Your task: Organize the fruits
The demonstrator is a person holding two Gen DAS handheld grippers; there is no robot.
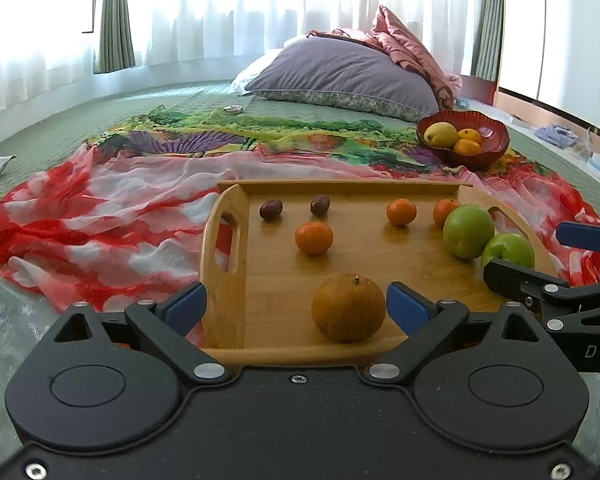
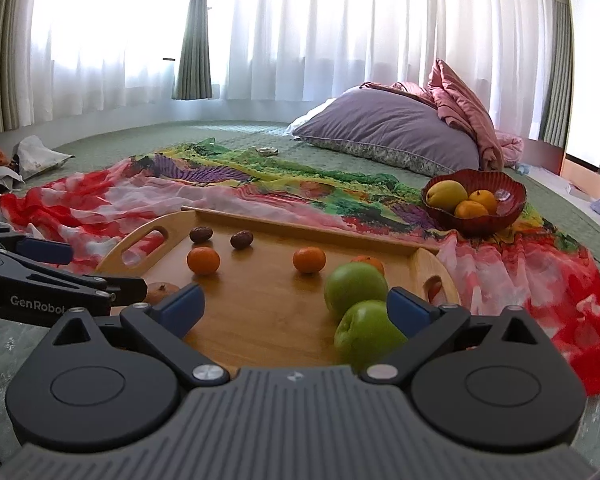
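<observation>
On the bed (image 1: pixel 100 100), a tray (image 1: pixel 228 240): the large orange (image 1: pixel 348 307) sits squarely between the left gripper (image 1: pixel 296 306) fingers, spread and empty; the right gripper (image 2: pixel 296 307), also spread, faces the near green apple (image 2: pixel 366 332).

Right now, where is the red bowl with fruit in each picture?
Left wrist view: the red bowl sits at the upper right, on the colourful cloth beyond the far right corner of the wooden tray.
Right wrist view: the red bowl sits right of the middle, again on the cloth past the tray's far right corner.
Shared landmark: the purple pillow lies just behind the bowl in both.
</observation>
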